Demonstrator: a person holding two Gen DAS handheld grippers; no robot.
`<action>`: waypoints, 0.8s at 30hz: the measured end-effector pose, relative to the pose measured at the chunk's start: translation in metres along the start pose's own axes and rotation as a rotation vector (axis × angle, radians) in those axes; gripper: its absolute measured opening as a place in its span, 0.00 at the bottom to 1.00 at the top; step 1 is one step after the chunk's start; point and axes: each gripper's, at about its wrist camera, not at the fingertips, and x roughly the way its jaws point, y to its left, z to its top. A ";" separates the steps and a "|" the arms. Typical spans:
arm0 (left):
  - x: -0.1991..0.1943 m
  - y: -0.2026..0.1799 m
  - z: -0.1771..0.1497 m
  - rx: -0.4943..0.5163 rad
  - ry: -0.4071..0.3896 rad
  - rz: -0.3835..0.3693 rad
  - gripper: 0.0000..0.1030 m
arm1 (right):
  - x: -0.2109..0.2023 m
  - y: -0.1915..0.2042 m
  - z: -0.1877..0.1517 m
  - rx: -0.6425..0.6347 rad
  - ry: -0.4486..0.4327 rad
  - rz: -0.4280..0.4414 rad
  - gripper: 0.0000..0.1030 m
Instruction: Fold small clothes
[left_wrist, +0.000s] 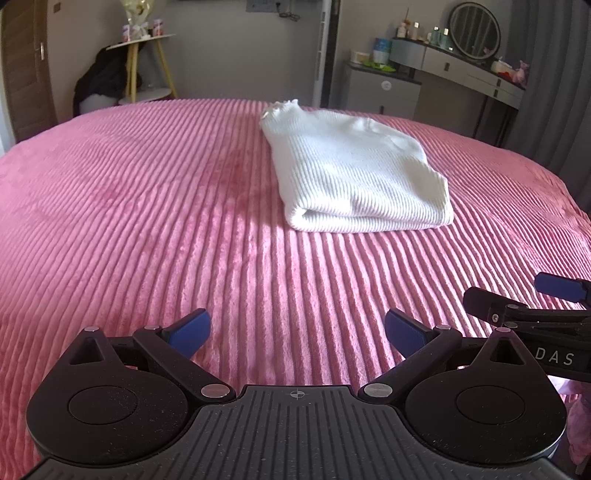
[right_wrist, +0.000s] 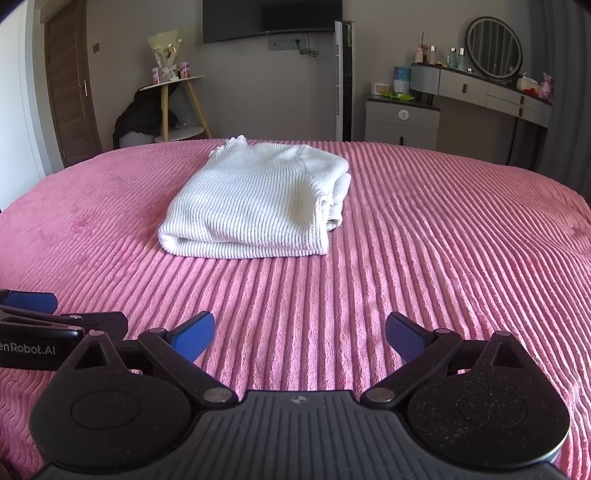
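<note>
The left gripper (left_wrist: 297, 334) hovered with its blue fingers wide apart, holding nothing. Ahead, a folded white knit sweater (right_wrist: 255, 199) lay on the pink ribbed bedspread (right_wrist: 443, 240). The right gripper (right_wrist: 300, 334) also stood spread and held nothing.

Pink ribbed bedspread (right_wrist: 424, 236) across the foreground. Beyond it: wooden door (right_wrist: 68, 85) at left, small round side table (right_wrist: 173, 79) bearing a bouquet (right_wrist: 166, 55), wall-mounted TV (right_wrist: 271, 14), grey nightstand (right_wrist: 400, 123), grey vanity (right_wrist: 491, 90) with round mirror (right_wrist: 493, 46).
</note>
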 end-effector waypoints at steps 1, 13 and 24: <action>0.000 0.000 0.000 -0.001 -0.002 -0.001 1.00 | 0.000 0.000 0.000 0.000 0.000 0.000 0.96; 0.002 0.000 0.000 0.002 0.014 -0.015 1.00 | 0.000 0.000 0.000 0.001 0.000 0.001 0.96; 0.002 0.000 0.000 -0.002 0.016 -0.018 1.00 | 0.000 -0.001 0.000 0.000 0.000 0.001 0.96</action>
